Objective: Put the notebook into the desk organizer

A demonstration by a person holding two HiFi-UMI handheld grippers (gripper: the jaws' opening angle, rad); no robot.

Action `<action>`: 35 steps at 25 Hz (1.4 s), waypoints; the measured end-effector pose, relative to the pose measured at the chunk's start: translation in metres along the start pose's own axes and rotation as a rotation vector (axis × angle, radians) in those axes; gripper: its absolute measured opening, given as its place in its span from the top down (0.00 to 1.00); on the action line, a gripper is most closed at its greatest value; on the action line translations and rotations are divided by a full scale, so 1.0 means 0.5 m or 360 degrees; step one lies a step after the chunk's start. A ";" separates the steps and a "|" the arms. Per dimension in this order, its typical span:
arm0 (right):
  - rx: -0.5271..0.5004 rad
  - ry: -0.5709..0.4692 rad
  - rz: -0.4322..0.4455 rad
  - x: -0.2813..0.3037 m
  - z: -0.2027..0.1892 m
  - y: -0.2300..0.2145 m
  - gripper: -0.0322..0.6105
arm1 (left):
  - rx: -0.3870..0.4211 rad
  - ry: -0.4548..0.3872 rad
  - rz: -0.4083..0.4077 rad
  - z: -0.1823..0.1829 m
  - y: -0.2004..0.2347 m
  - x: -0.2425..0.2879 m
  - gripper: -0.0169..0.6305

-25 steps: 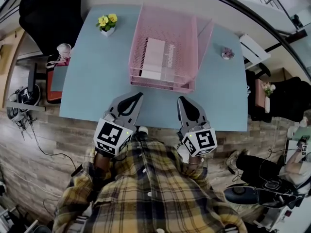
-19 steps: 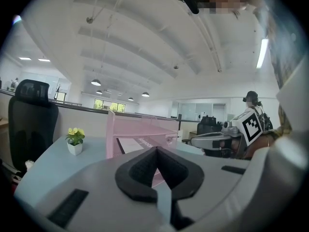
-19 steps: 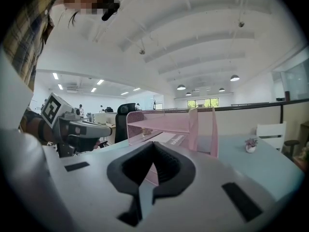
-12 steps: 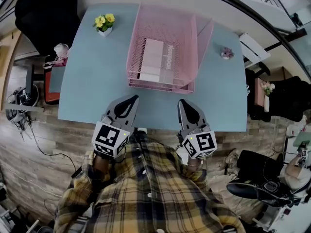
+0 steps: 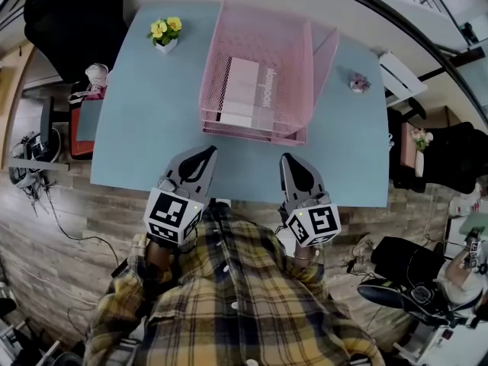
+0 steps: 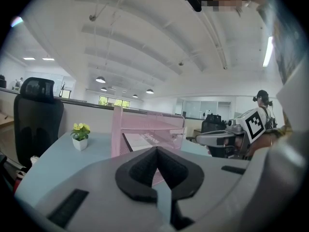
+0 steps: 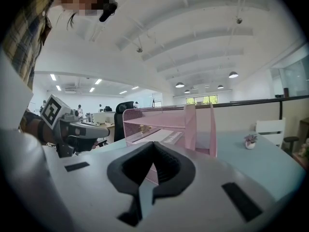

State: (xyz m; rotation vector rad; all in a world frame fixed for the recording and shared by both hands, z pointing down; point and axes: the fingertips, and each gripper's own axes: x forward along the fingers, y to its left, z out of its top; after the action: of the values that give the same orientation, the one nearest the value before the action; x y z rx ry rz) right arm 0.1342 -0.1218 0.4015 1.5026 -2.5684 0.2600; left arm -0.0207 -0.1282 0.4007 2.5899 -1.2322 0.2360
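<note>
Where pink organizer (image 5: 294, 61) stands, notebook (image 5: 242, 91) inside

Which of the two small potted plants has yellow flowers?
The potted plant left of the pink organizer; the plant on its right has pinkish flowers.

Pink mesh desk organizer (image 5: 259, 29), white notebook (image 5: 242, 90), pale blue table (image 5: 145, 120), yellow flowers (image 5: 166, 29), yellow plaid shirt (image 5: 244, 296)
</note>
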 end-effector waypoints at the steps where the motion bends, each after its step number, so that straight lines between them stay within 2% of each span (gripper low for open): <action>1: 0.0001 0.0001 0.0001 0.001 0.000 0.000 0.95 | 0.0000 -0.0001 0.0002 0.001 0.001 0.000 0.99; 35: 0.0019 0.0010 -0.0009 0.003 -0.005 -0.007 0.95 | 0.0005 0.0003 -0.0003 0.000 -0.002 0.007 0.99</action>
State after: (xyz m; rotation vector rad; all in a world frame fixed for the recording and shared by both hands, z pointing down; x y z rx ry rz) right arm 0.1364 -0.1243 0.4045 1.5108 -2.5619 0.2792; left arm -0.0175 -0.1302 0.4014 2.5927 -1.2299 0.2404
